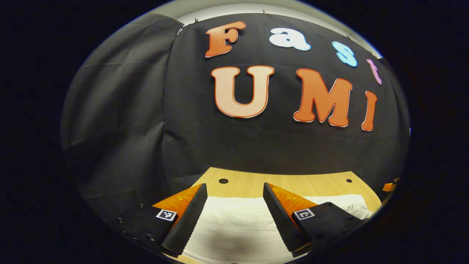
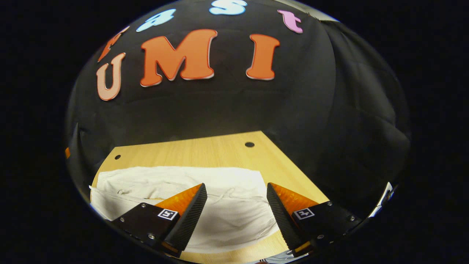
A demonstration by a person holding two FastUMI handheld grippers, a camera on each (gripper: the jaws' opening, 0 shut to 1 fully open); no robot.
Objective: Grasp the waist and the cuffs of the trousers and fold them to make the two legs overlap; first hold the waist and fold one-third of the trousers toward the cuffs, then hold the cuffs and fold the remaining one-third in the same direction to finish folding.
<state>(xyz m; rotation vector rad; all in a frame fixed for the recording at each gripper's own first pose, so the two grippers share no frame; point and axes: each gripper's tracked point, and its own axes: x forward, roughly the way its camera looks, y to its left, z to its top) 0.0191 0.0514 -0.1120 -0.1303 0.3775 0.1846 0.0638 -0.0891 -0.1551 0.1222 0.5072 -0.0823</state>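
- In the left gripper view, the left gripper point(image 1: 234, 220) has its jaws spread wide apart with nothing between them; it sits above the white trousers point(image 1: 234, 227), and the pictures do not show whether the fingers touch the cloth.
- Just beyond those fingers, the trousers lie flat across the wooden table point(image 1: 278, 183), smooth in the middle and bunched into wrinkles toward the right edge of the view.
- In the right gripper view, the right gripper point(image 2: 236, 216) also has its jaws wide apart and holds nothing, poised over the near part of the trousers point(image 2: 176, 179).
- There the cloth spreads leftward from between the fingers, with folds and a thin seam or cord line on its left part; its near edge curves just short of the table's front.
- Past the trousers, a bare strip of table point(image 2: 205, 150) shows two small round holes.
- Farthest back, the black cloth wall point(image 2: 329, 110) hangs in creases behind the table.
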